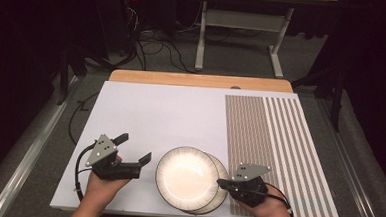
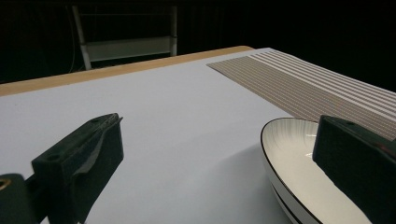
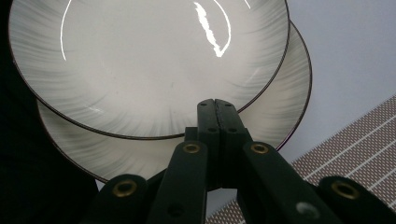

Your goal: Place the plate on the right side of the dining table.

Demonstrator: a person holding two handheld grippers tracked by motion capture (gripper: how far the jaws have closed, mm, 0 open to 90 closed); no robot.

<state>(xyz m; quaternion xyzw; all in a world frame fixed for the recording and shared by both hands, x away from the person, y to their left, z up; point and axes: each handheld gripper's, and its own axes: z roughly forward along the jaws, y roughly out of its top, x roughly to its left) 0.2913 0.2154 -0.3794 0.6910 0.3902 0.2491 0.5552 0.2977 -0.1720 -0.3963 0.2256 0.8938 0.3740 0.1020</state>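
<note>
Two plates are seen at the near edge of the bench (image 1: 146, 106), stacked off-centre: the upper plate (image 1: 186, 177) is laid over the lower plate (image 1: 220, 196), whose rim is left showing on the right side. Both are white with a thin dark rim, and nothing is held in either (only glare). Two tools are counted. The left tool (image 1: 135, 148) is held wide just beside the upper plate, nothing gripped. The right tool (image 1: 221, 182) is closed tight, its tips over the lower plate's rim, by the striped mat (image 1: 279, 153).
</note>
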